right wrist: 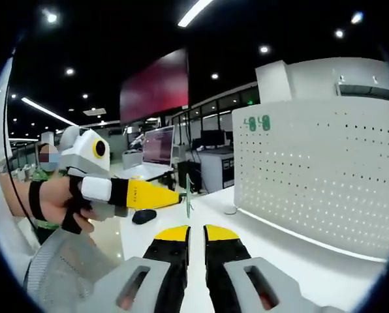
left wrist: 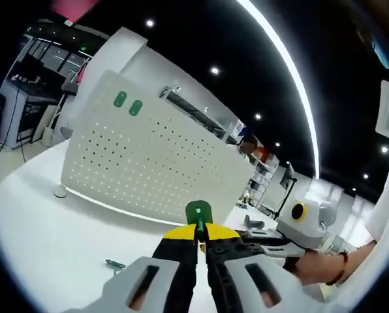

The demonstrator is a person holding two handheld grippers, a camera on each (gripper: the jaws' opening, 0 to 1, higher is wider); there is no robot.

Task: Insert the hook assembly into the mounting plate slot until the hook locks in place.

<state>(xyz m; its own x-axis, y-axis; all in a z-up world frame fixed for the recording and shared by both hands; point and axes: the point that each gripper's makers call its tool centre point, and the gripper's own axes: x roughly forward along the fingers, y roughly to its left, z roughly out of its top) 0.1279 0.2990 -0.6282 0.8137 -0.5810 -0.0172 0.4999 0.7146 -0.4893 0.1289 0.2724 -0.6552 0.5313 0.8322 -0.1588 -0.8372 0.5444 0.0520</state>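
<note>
Green plastic shows at the tips of the left hand-held gripper [left wrist: 199, 242]: a small green hook [left wrist: 198, 212] is pinched between its yellow-tipped jaws, which are drawn tight on it, and it stands up just ahead of them. Beyond the hook, well apart from it, a white perforated mounting plate [left wrist: 149, 156] stands upright on the white worktop [left wrist: 44, 235], with two green hooks [left wrist: 127, 104] already seated near its upper corner. Another small green piece [left wrist: 115, 264] lies flat on the worktop, to the left of the jaws.

In the right gripper view, the right hand-held gripper [right wrist: 196, 233] holds nothing, its jaws set narrow with a thin gap between them. Ahead and to its left, the left hand-held gripper reaches in, held by a person's hand [right wrist: 61, 202], with the hook seen edge-on as a thin green sliver at its tip. The mounting plate stands to the right of the right jaws.
</note>
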